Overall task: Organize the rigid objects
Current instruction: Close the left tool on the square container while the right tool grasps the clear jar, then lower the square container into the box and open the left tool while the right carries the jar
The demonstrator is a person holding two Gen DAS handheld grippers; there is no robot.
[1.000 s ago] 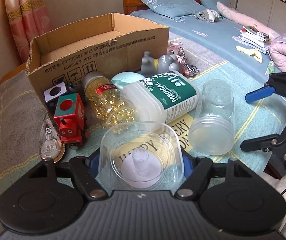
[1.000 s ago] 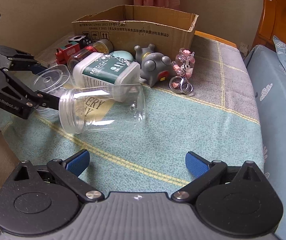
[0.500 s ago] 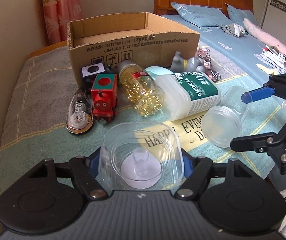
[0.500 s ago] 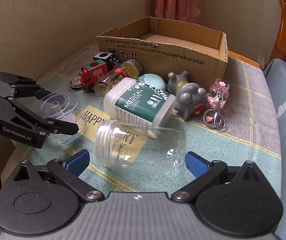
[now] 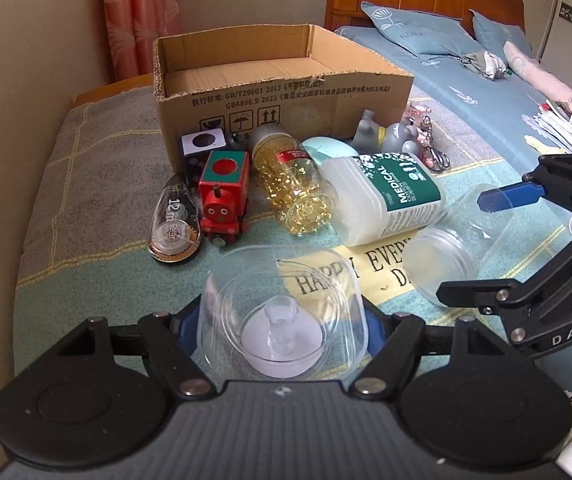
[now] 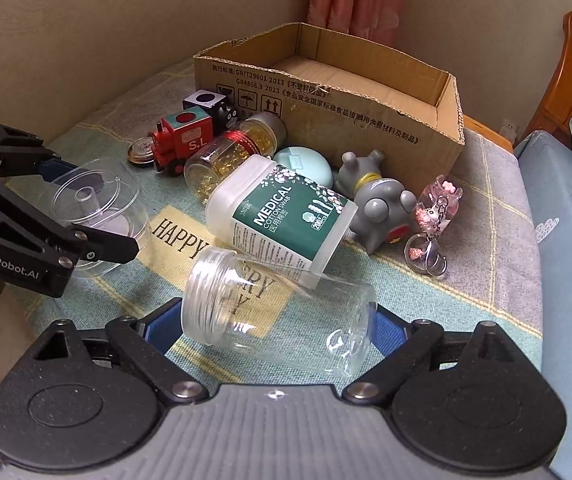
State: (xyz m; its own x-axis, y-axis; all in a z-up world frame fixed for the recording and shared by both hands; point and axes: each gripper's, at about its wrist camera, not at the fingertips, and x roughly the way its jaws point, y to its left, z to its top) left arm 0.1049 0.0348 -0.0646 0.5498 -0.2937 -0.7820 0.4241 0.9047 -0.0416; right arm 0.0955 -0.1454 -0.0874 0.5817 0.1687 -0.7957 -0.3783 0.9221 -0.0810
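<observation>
Your left gripper (image 5: 284, 322) holds the clear plastic lid (image 5: 282, 320) between its blue pads, fingers pressed against both of its sides, low over the patterned cloth (image 5: 86, 208) near its front edge. Your right gripper (image 6: 276, 326) is spread wide around the clear glass jar (image 6: 278, 308), which lies on its side with the threaded mouth toward your left; the pads sit close at each end, but you cannot tell from either view whether they actually touch the glass. The jar's upper side rests against the medical cotton swab bottle (image 6: 286, 220), which also lies on its side. Beyond it you have the bottle of yellow capsules (image 5: 294, 188), the red toy train (image 5: 224, 196), the correction tape dispenser (image 5: 174, 224), a grey toy figure (image 6: 378, 204), a mint-green case (image 6: 306, 166) and a pink keychain (image 6: 434, 220), all just in front of the open cardboard box (image 5: 278, 88).
</observation>
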